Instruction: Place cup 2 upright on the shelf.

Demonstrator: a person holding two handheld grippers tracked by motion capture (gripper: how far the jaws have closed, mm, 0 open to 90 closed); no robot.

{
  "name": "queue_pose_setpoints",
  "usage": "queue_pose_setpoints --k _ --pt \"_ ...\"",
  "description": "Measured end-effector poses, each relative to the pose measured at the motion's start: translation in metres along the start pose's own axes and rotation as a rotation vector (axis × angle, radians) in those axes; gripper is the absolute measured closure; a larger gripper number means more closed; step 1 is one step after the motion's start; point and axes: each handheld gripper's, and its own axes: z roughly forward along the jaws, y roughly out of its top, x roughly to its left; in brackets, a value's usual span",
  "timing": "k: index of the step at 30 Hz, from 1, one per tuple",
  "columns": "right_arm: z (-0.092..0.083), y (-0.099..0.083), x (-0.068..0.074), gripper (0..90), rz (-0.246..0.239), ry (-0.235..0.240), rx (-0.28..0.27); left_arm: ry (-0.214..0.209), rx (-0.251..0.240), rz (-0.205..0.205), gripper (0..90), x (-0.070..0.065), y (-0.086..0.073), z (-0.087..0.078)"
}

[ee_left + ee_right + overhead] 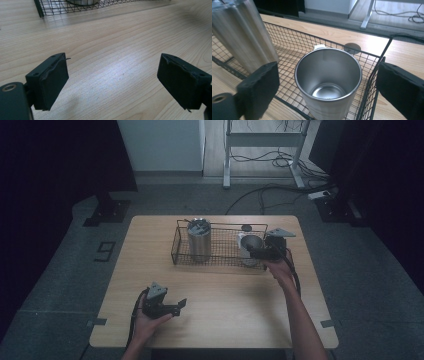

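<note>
The left gripper (172,307) is resting in the person's left hand (150,322) near the front left of the desk (220,290), its jaws standing wide apart with nothing between them; in the left gripper view the two black pads (53,80) are framing bare wood grain, and the near edge of the wire basket (75,7) is showing at the top. Moving rightward along the high view, the wire basket (220,257) is sitting on the far half of the desk; a tall steel tumbler (199,240) is standing upright in its left part, with a dark fitting across its mouth. In the right part of the same basket, an open steel cup (251,245) is standing upright, mouth up and empty, well apart from the tumbler. The right gripper (255,252), held in the person's right hand (280,270), is reaching over the basket's right end at the cup; its jaws are standing partly open, not pressing on anything. In the right gripper view the cup (328,80) is lying between the two pads (259,86), with clear gaps on both sides; the right-hand pad is sitting outside the basket's end wall (374,77), the left-hand pad inside it; the tumbler (242,35) is rising at the upper left. A small dark round disc (246,228) is lying on the desk just behind the basket.
</note>
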Motion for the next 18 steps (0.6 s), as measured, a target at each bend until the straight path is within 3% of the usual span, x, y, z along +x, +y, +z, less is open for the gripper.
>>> queue_pose_setpoints --k 18 --pt "-0.034 -0.030 0.008 13.0 -0.053 0.058 -0.008 0.001 0.007 0.009 10.0 -0.002 -0.001 0.002"
